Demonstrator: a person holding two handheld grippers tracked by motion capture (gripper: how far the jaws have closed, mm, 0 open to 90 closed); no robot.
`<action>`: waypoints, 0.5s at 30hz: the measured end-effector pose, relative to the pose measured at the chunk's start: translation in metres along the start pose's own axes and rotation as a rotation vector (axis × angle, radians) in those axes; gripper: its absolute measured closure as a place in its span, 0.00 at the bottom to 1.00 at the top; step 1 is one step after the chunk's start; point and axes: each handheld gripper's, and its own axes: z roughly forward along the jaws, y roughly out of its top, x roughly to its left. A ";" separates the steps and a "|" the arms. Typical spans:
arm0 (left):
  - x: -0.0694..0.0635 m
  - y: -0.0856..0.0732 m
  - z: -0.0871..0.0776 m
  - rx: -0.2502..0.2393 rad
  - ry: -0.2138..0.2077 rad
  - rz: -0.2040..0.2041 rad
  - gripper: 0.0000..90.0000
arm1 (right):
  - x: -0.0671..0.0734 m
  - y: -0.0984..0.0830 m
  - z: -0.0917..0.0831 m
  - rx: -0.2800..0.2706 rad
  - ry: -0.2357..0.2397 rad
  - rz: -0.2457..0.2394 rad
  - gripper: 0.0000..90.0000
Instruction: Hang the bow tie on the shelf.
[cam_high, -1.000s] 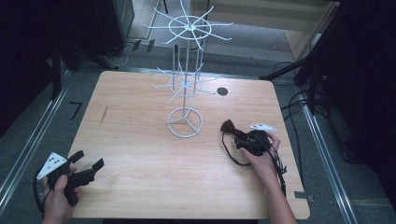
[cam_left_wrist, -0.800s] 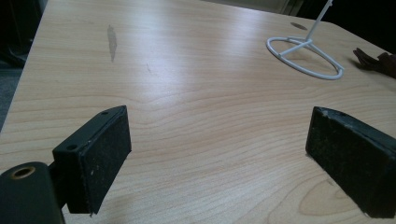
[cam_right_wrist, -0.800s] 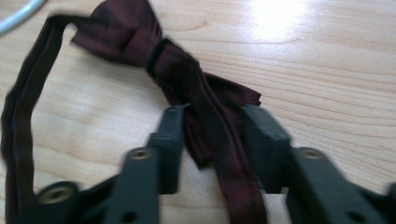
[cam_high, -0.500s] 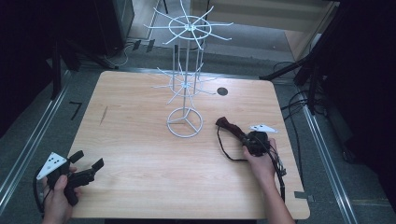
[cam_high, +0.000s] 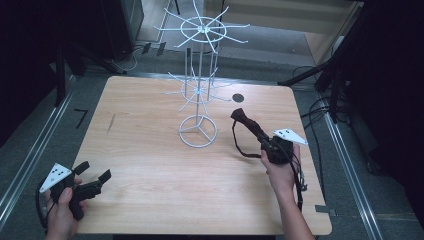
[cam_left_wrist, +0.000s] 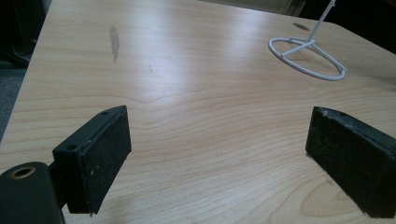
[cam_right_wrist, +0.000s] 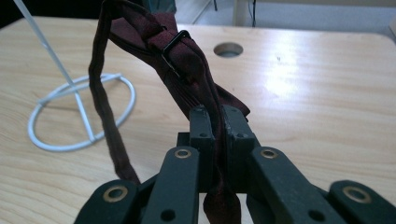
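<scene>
From above, the right gripper (cam_high: 272, 147) near the table's (cam_high: 150, 145) right edge pinches a maroon strap (cam_high: 248, 125), lifted toward the white rack (cam_high: 198, 100); hanging it probably remains. The left gripper (cam_high: 92, 182) waits at the near-left corner.

Left gripper view: jaws wide apart, nothing between.

Right gripper view: jaws closed on the strap (cam_right_wrist: 187, 60), which rises straight ahead, its buckle (cam_right_wrist: 173, 44) just beyond them.
</scene>
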 end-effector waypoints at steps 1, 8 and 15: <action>0.000 0.000 0.000 0.001 0.000 0.001 0.08 | 0.002 0.002 -0.002 -0.011 0.002 -0.002 0.95; 0.000 0.000 0.000 0.003 0.003 0.003 0.08 | 0.009 0.019 -0.016 -0.078 0.013 0.005 0.95; 0.000 0.000 0.000 0.001 0.002 0.005 0.08 | 0.011 0.035 -0.024 -0.132 0.029 0.045 0.95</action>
